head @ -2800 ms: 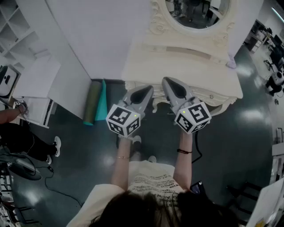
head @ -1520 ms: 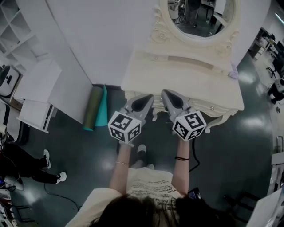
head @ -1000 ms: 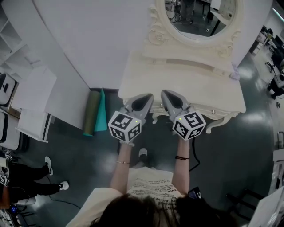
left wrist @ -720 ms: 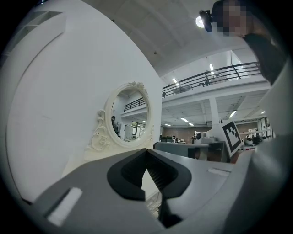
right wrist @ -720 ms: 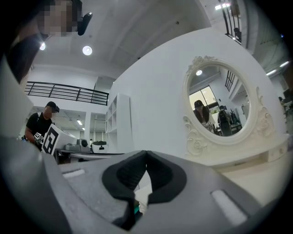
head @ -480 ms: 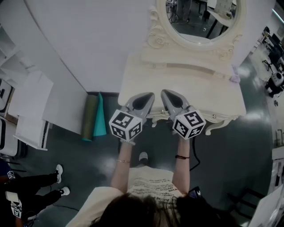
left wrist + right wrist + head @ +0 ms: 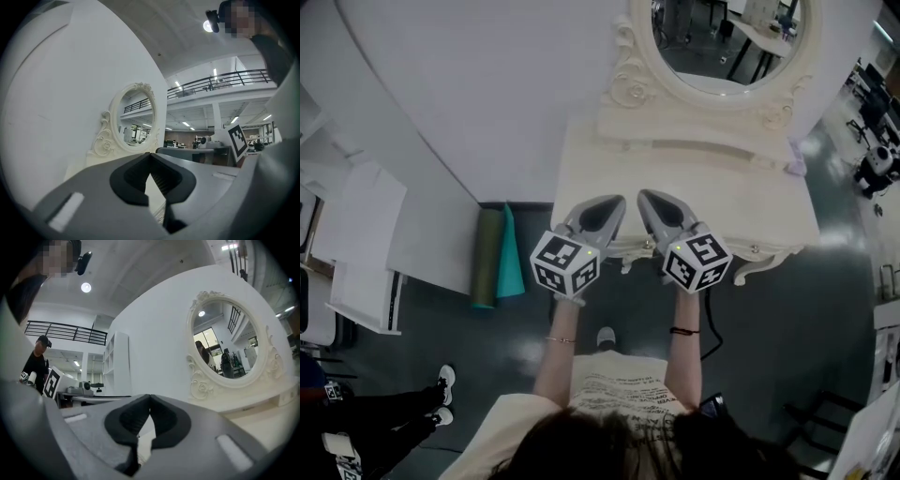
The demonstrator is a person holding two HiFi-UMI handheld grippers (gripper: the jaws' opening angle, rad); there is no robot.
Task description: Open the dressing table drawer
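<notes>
Approach stage, seen from above and along each tool. The left gripper [image 7: 609,202] and the right gripper [image 7: 649,197] are held side by side, both pointing level at the dressing table [image 7: 694,178], with their tips close together over its front edge. In each gripper view the jaws meet at the tip with nothing between them, so both tools are closed and empty.

The oval mirror [image 7: 722,37] stands ahead of and above both tools. It lies to the right of centre in the right gripper view and to the left in the left gripper view, because the two tools angle slightly toward each other.

The cream tabletop shows through the gap behind each pair of closed tips, which places the top just ahead of and below the jaws. The drawer is judged to sit in the carved front apron [image 7: 727,251], below and to the right of the right gripper. The steep head view hides the drawer's face, and no handle can be identified with certainty.

The closed, level posture suits travel rather than grasping. Judged from this, the tips must drop below the tabletop edge and part before they can take a pull.
</notes>
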